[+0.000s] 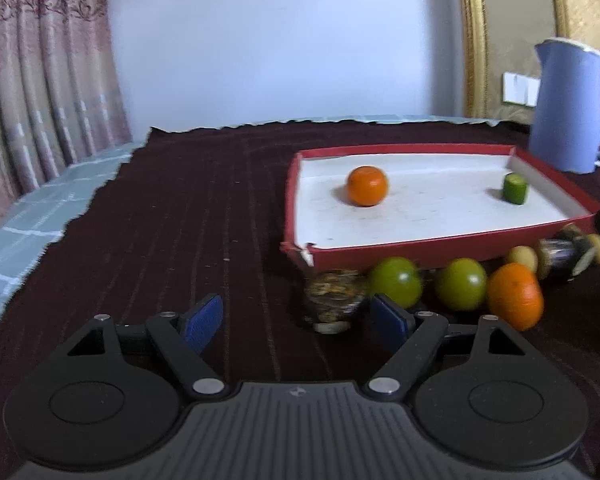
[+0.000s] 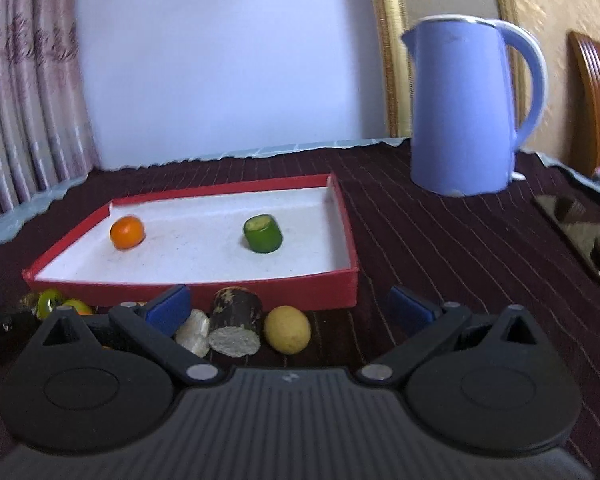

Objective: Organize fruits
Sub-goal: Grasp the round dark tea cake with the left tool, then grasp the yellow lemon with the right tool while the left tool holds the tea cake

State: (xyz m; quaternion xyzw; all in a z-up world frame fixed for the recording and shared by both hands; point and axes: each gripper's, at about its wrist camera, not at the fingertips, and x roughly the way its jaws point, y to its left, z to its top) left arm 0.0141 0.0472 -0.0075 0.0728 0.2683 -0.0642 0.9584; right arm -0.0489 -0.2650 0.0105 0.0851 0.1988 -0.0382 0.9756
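My left gripper (image 1: 298, 320) hung with jaws apart, empty, aimed at mottled piece (image 1: 334, 298) for pickup. My right gripper (image 2: 288, 308) likewise apart, empty, over dark cylinder (image 2: 236, 320) and yellow fruit (image 2: 288, 328). Red tray (image 1: 420, 246) already held orange (image 1: 367, 186) and green chunk (image 1: 515, 188); rest lined its near wall. Only left view showed green fruits (image 1: 396, 282); only right view, whole blue kettle (image 2: 464, 108).

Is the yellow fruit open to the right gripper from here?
Probably yes. The right gripper is open and the yellow fruit lies between its fingers, bare cloth to its right; only the dark cylinder crowds its left.
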